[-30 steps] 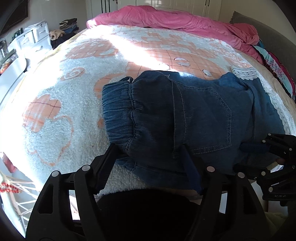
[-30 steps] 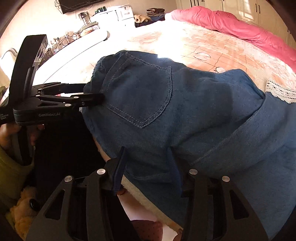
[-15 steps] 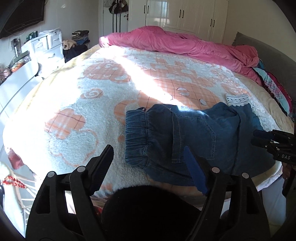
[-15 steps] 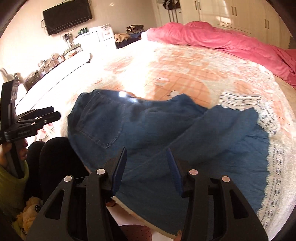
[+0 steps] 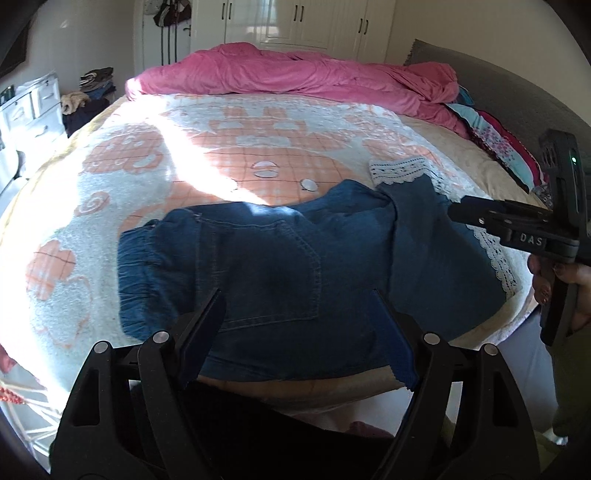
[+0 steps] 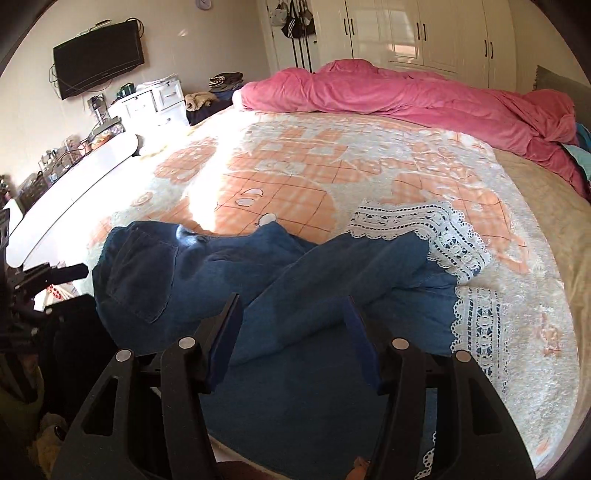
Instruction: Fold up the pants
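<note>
Sunlit bedroom, with a wide bed under a white and peach patterned blanket filling both views. At the bottom of the left wrist view the left gripper stands wide, nothing between its jaws, which have just been opening; its tips hang over the near edge of the denim pants. The pants lie at the lower centre of that frame, elastic waistband at the left, back pocket facing up, legs folded across toward the right with white lace trim at the hems. At the right edge of the same frame a hand holds the right gripper. In the right wrist view the right gripper is also parted, its jaws having just been opening, empty, poised above the folded denim at lower centre; the lace cuffs lie to the right. Beyond, a pink duvet is bunched along the top of the bed. Upper left holds a wall television and a white drawer unit with clutter on top; what its drawers contain cannot be seen. White wardrobes close the upper right
</note>
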Available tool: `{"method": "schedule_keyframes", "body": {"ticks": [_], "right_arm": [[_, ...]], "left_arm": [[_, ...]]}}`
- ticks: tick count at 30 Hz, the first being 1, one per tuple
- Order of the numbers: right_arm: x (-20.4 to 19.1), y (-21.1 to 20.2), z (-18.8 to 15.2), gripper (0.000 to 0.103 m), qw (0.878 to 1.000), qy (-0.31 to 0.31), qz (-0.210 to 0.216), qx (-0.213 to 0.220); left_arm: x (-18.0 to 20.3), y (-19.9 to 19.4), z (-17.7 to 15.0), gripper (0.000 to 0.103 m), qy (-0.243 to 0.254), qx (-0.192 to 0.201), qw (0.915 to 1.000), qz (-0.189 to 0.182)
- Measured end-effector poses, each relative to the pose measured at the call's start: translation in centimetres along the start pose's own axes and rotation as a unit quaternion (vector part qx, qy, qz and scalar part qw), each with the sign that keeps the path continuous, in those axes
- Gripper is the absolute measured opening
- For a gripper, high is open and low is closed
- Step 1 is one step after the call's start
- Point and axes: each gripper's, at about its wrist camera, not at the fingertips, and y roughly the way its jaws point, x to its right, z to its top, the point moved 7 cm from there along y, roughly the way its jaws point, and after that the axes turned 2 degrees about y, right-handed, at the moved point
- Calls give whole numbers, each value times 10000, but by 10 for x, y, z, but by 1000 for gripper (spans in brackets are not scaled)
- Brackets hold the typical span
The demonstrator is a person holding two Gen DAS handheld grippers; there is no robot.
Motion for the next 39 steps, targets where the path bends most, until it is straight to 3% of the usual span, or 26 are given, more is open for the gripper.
{"method": "schedule_keyframes", "body": {"ticks": [6, 15, 18, 20, 22, 32, 34, 36, 37, 38, 39], "right_arm": [[7, 9, 9, 55, 10000, 19, -81, -26], [16, 28, 40, 55, 9997, -168, -138, -67], [21, 47, 53, 55, 9994, -183, -155, -257], [24, 60, 60, 55, 9989, -201, -189, -379], [28, 76, 68, 55, 9981, -223, -299, -484], [66, 150, 86, 56, 9884, 57, -1098, -1047], [68, 160, 87, 69, 9880, 132, -1087, -1092], [74, 170, 86, 70, 9850, 112, -1256, -1179], [77, 177, 83, 68, 9839, 123, -1287, -1237], [80, 181, 81, 52, 9836, 153, -1276, -1266], [83, 183, 81, 44, 9845, 201, -1220, -1241]], "left_arm": [[36, 22, 0, 71, 151, -177, 9985, -491], [62, 57, 5, 69, 213, -550, 9940, -924], [67, 68, 9, 60, 235, -620, 9928, -996], [68, 78, 10, 43, 119, -745, 9904, -1160], [71, 89, 12, 40, -20, -884, 9865, -1381], [82, 107, 16, 39, 0, -636, 9876, -1434], [83, 105, 13, 39, 66, -554, 9883, -1422], [88, 104, 10, 39, 260, -494, 9897, -1319], [91, 104, 8, 39, 356, -477, 9901, -1269], [92, 103, 6, 39, 426, -453, 9905, -1225], [92, 102, 4, 39, 472, -429, 9907, -1202]]}}
